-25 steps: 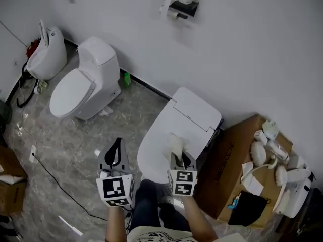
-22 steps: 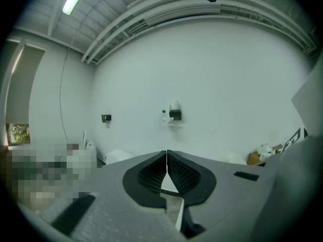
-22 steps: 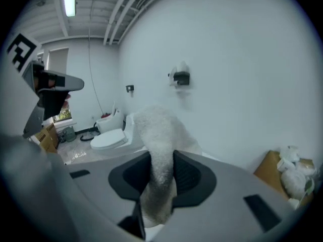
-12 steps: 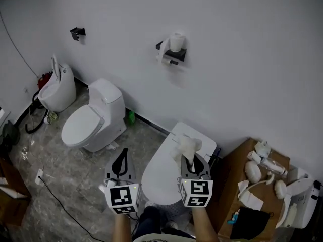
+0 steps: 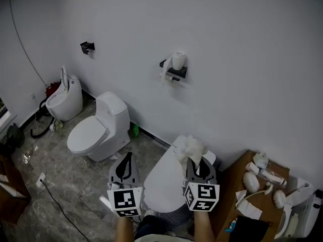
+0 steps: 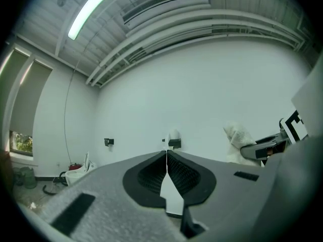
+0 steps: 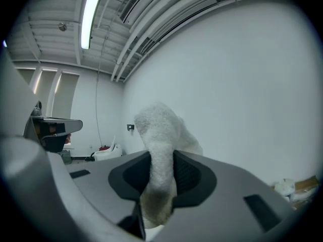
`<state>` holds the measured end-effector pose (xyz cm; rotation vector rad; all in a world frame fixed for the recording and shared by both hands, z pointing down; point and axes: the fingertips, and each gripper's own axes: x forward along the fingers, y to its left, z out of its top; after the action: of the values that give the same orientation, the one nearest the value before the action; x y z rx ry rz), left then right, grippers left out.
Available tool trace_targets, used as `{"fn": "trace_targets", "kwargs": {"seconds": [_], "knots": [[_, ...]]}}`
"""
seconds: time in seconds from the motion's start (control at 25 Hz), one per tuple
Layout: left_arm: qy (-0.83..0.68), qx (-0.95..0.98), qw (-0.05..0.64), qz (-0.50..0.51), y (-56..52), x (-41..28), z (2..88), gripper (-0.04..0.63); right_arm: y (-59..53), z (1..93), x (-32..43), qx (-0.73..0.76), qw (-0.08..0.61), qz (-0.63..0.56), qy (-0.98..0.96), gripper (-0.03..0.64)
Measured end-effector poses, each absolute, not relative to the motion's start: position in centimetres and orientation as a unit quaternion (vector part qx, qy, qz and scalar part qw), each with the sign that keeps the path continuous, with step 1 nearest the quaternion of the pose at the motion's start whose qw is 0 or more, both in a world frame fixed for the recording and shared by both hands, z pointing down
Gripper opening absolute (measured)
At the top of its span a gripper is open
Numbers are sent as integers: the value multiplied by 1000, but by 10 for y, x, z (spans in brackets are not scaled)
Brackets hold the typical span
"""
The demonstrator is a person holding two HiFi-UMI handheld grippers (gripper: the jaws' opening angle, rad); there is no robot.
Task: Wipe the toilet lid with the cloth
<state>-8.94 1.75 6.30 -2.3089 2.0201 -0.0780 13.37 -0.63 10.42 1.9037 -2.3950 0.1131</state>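
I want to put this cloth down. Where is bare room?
The closed toilet lid is bare, as is the floor between it and the second toilet. The cardboard box at right is crowded with white parts.

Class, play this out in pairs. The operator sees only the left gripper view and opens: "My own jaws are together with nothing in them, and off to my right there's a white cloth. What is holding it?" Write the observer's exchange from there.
Observer: The right gripper is. Its own view shows it shut on the cloth, which sticks out past the jaws.
Operator: I see no toilet lid at all. Where is it?
Observer: The head view shows the closed toilet lid low down, between the left gripper and the right gripper.
Operator: Is the cloth on the lid?
Observer: Seemingly not. In the right gripper view the cloth points at the bare wall, not down at the lid.
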Motion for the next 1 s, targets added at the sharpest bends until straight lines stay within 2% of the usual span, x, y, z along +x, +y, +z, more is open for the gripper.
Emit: {"fn": "trace_targets", "kwargs": {"seconds": [1.0], "knots": [[666, -744, 51, -22, 26, -85, 42, 9, -7, 80, 130, 598, 28, 18, -800, 98]]}}
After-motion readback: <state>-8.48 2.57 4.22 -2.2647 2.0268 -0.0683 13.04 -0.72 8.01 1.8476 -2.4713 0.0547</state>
